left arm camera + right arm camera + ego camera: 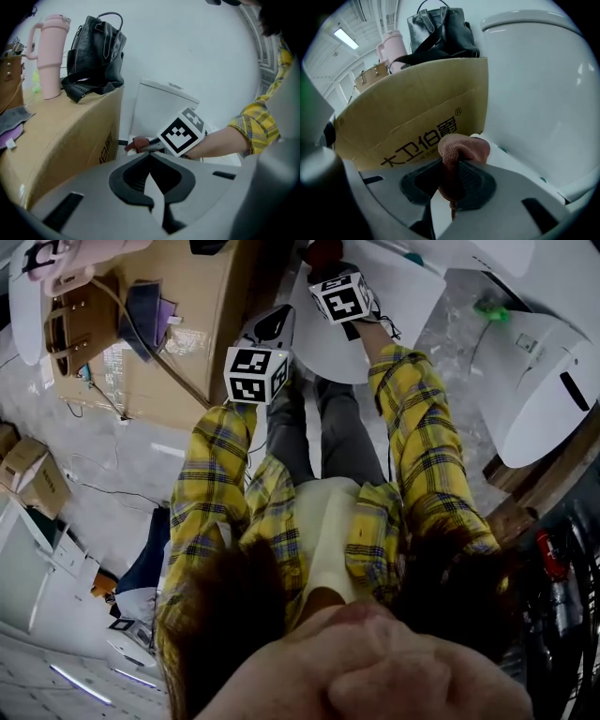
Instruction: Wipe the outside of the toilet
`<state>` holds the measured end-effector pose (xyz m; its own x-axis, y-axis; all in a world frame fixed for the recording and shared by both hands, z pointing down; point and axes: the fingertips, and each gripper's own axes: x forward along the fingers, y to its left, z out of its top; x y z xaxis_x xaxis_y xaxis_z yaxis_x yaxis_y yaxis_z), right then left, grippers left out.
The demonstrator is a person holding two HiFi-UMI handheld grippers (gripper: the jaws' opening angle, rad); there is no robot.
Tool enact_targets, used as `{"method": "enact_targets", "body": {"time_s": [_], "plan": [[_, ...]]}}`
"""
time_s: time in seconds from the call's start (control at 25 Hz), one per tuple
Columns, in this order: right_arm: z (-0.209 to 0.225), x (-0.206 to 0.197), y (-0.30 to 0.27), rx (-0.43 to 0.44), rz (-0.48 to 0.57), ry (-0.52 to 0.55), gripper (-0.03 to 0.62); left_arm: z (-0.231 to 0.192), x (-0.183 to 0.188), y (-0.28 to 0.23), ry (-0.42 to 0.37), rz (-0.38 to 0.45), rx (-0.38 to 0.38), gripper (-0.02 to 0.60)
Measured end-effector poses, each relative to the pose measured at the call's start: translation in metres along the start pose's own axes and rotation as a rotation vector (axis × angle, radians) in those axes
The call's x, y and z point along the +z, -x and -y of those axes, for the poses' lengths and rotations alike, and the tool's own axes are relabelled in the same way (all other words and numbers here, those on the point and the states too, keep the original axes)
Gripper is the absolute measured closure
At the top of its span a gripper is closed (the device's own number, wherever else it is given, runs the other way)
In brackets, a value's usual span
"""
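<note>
The white toilet (543, 93) fills the right of the right gripper view; its tank (161, 110) stands against the wall in the left gripper view. My right gripper (452, 171) is shut on a reddish-brown cloth (461, 147), held close to the toilet's side beside the cardboard box. In the left gripper view the same cloth (136, 143) shows ahead of the right gripper's marker cube (182, 132). My left gripper (151, 157) is shut with nothing in it and hangs back from the toilet. Both marker cubes show in the head view, left (255, 374) and right (342, 296), over the toilet (394, 306).
A large cardboard box (61, 136) stands tight against the toilet's left side. On it are a black bag (96, 51), a pink tumbler (49, 56) and a brown handbag (80, 324). Another white fixture (548, 390) lies at the head view's right. Cables run over the floor.
</note>
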<state>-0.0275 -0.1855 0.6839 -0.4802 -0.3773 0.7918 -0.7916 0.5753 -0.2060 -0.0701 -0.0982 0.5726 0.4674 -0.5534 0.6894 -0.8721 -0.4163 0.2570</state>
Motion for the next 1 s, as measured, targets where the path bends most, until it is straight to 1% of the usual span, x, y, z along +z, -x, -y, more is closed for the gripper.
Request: {"method": "enact_targets", "body": {"time_s": [0.12, 0.24, 0.36, 0.44, 0.72, 1.0], "plan": [[0.010, -0.011, -0.009, -0.025, -0.040, -0.040, 0.510, 0.001, 0.000, 0.000, 0.007, 0.000, -0.009, 0.572], [0.030, -0.018, -0.008, -0.061, -0.047, -0.090, 0.510, 0.000, -0.004, 0.000, -0.003, -0.011, -0.010, 0.572], [0.048, -0.031, 0.003, -0.103, -0.070, -0.084, 0.510, -0.001, -0.011, -0.002, -0.012, -0.034, -0.007, 0.572], [0.060, -0.043, 0.012, -0.132, -0.085, -0.100, 0.510, 0.004, -0.014, -0.005, -0.017, -0.042, -0.019, 0.572], [0.093, -0.090, 0.045, -0.214, -0.111, -0.189, 0.510, 0.026, -0.009, -0.019, -0.069, -0.053, -0.071, 0.572], [0.115, -0.131, 0.073, -0.272, -0.123, -0.268, 0.510, 0.047, -0.006, -0.032, -0.104, -0.068, -0.117, 0.572]]}}
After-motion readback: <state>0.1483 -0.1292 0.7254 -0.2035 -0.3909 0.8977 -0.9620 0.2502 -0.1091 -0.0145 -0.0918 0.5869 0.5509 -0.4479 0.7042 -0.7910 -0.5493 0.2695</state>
